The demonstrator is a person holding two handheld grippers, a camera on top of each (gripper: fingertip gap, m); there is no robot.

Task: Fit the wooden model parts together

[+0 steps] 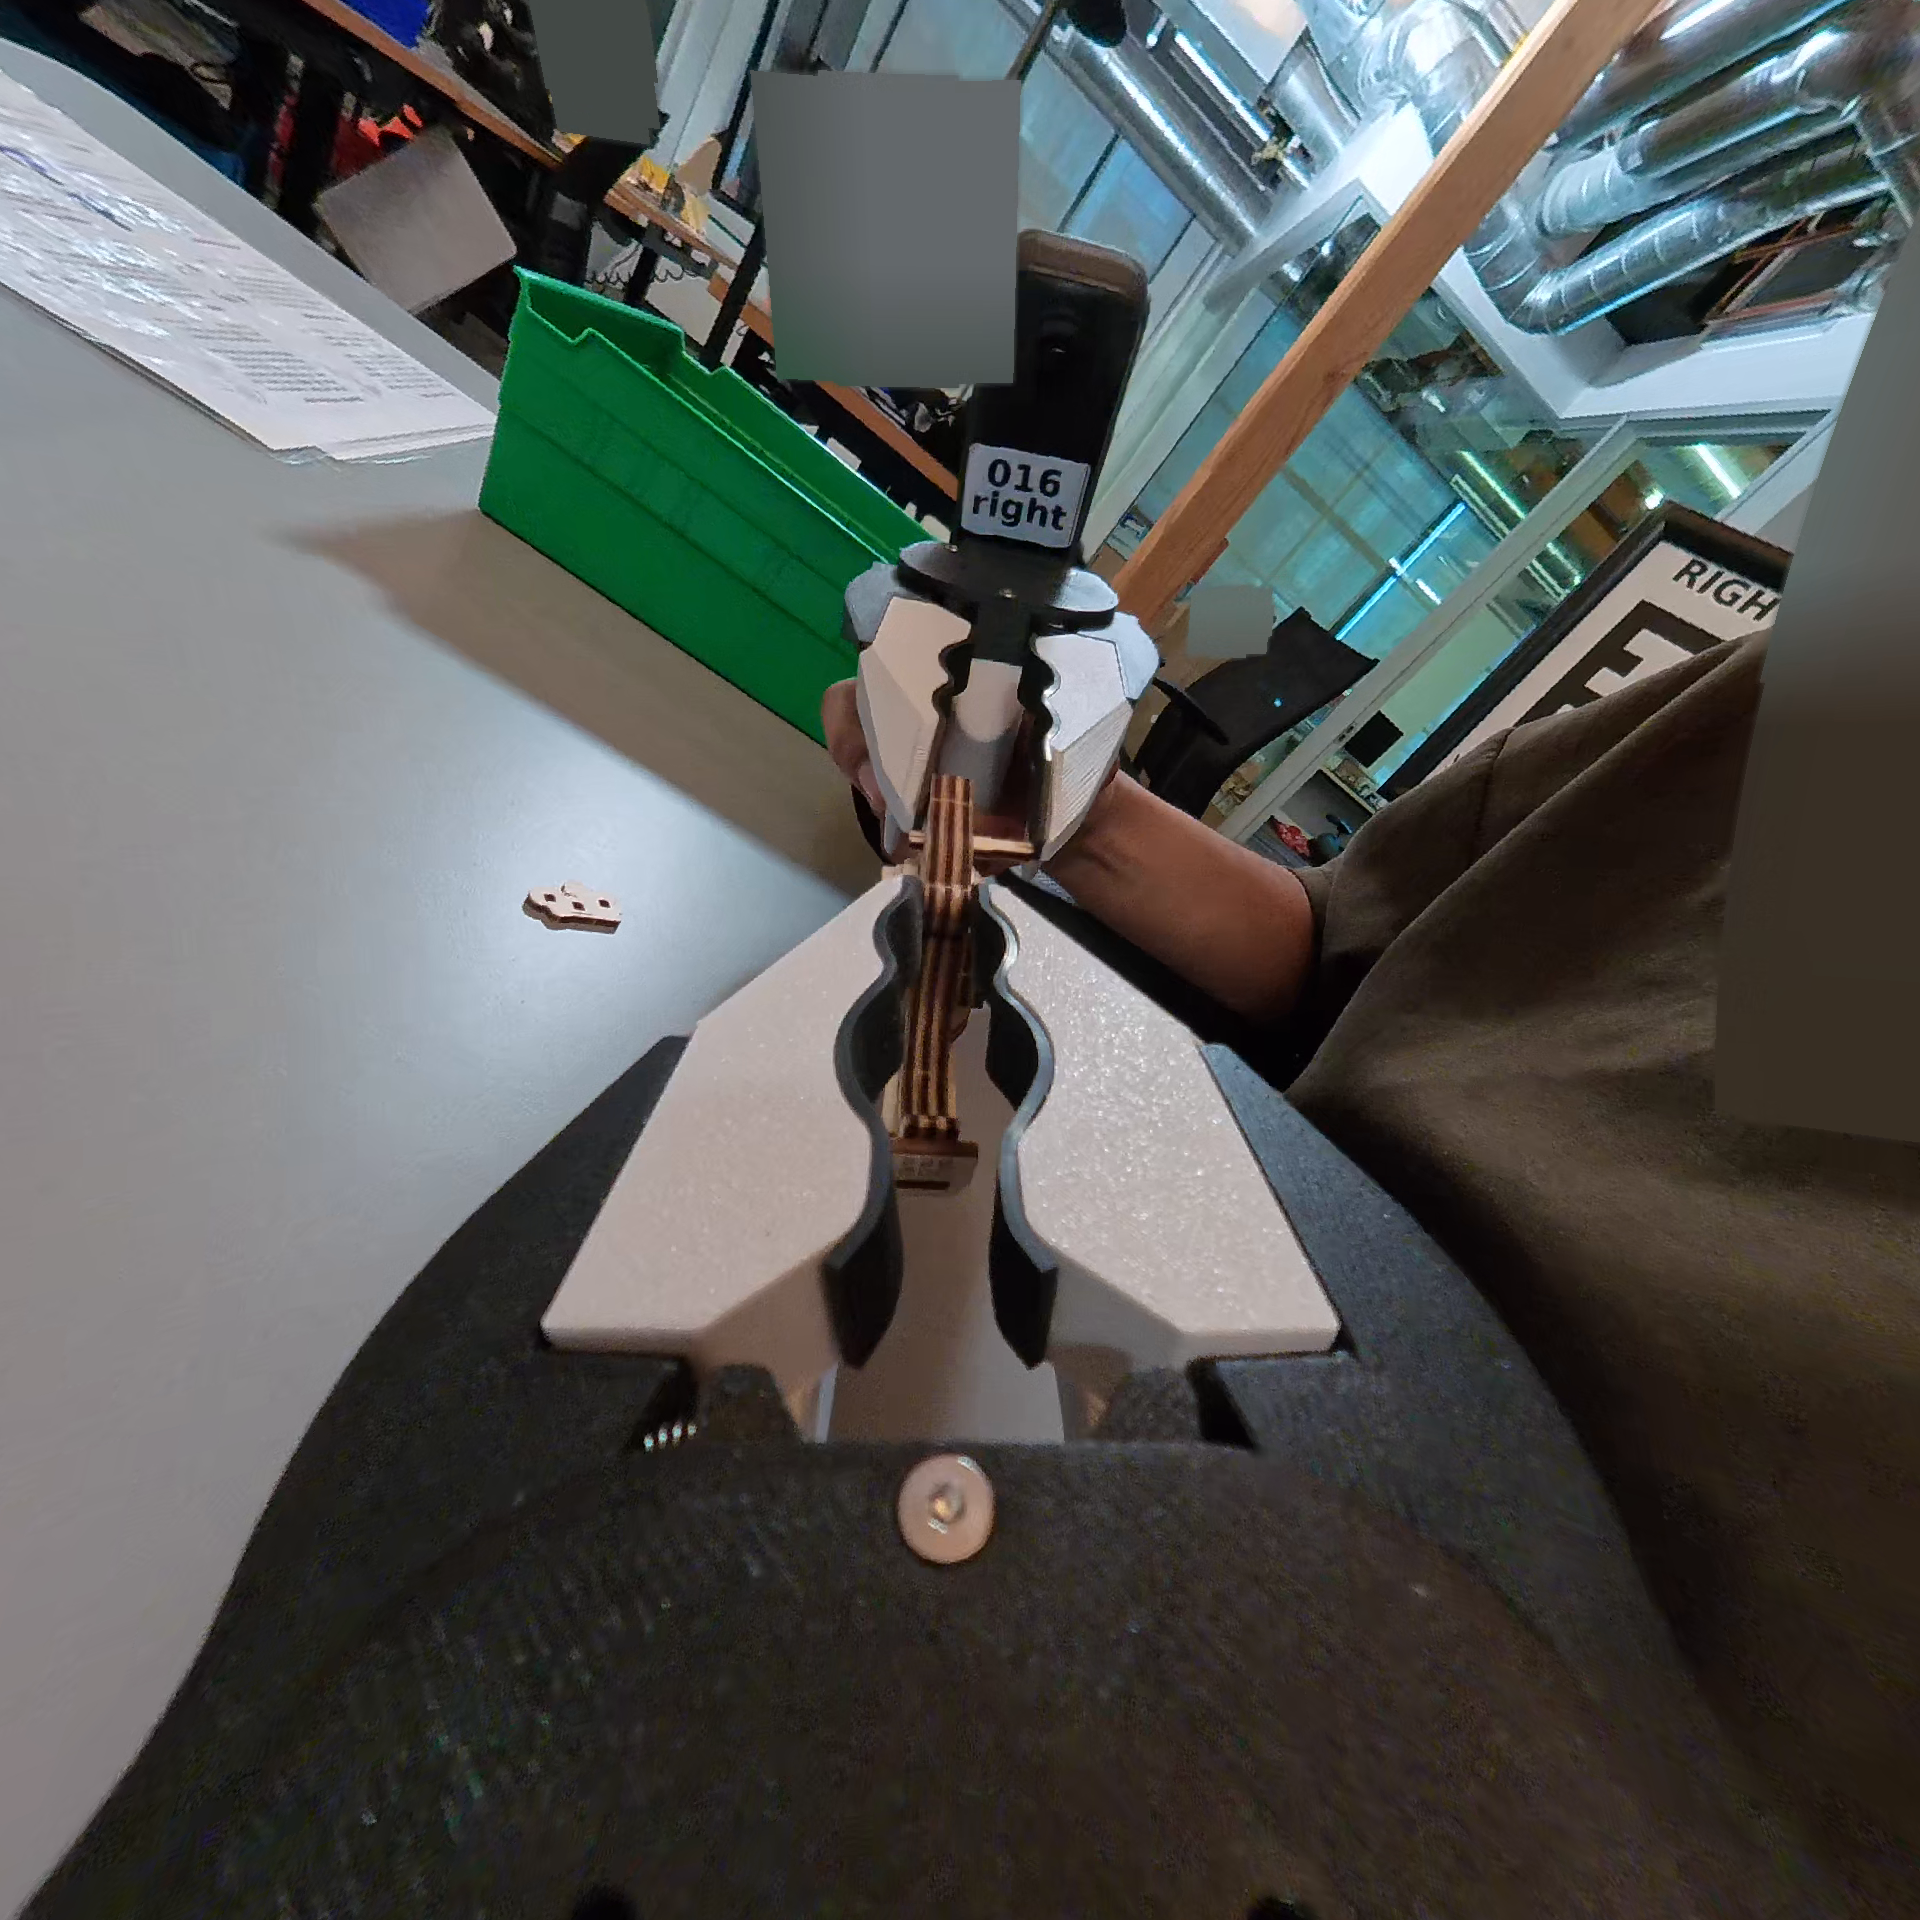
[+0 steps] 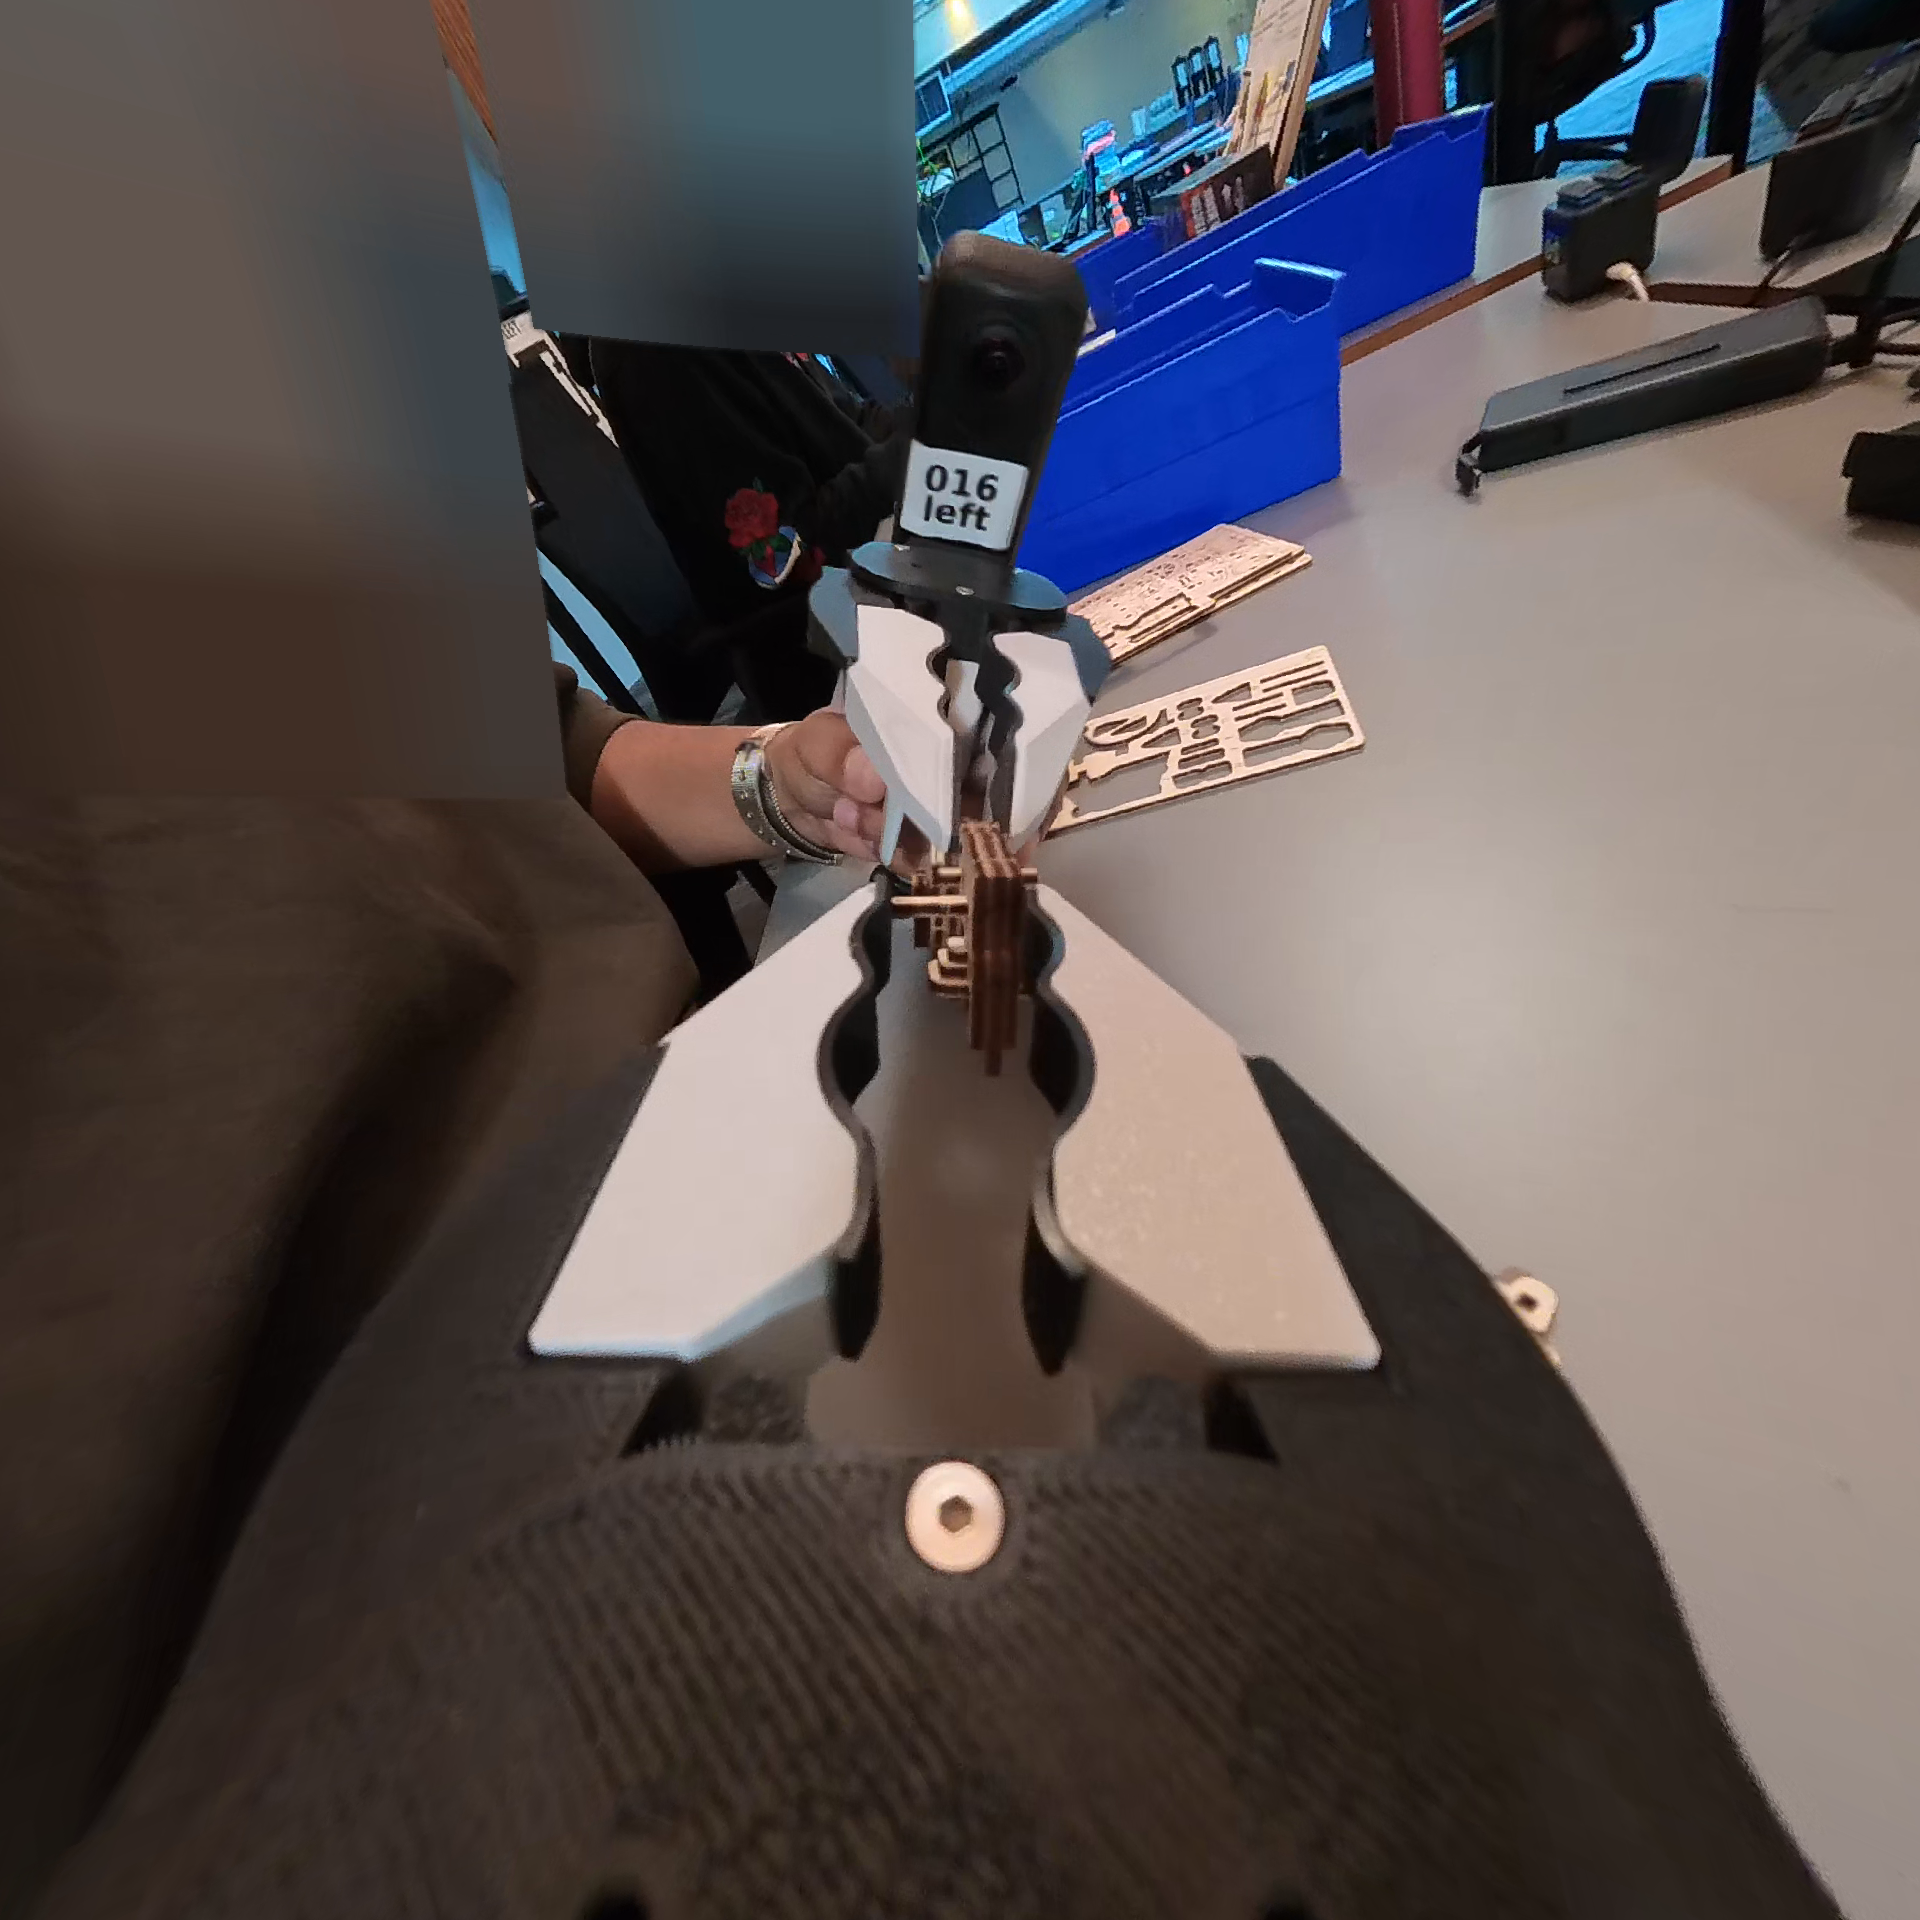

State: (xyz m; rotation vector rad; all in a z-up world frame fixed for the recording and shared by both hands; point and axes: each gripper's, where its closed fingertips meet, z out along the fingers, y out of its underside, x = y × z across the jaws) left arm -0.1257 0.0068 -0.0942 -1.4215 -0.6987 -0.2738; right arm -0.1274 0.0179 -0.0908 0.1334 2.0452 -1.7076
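A wooden model (image 1: 940, 997) made of stacked plywood layers with cross pegs is held in the air above the grey table (image 1: 312, 831) between both grippers, which face each other. My left gripper (image 1: 943, 896) is shut on one end of it. My right gripper (image 2: 961, 909) is shut on the other end (image 2: 987, 951), across the pegs. The right gripper shows opposite in the left wrist view (image 1: 971, 831), and the left gripper shows opposite in the right wrist view (image 2: 961, 831). A small loose wooden part (image 1: 571, 906) lies on the table to the left.
A green bin (image 1: 665, 499) and printed papers (image 1: 187, 301) sit at the table's far side. Blue bins (image 2: 1195, 416), cut-out plywood sheets (image 2: 1216, 738), a black device (image 2: 1652, 379) and a small wooden piece (image 2: 1525, 1299) lie on the table. A person's arm (image 1: 1195, 914) and torso are close by. My two grippers' fingertips are within a few centimetres of each other.
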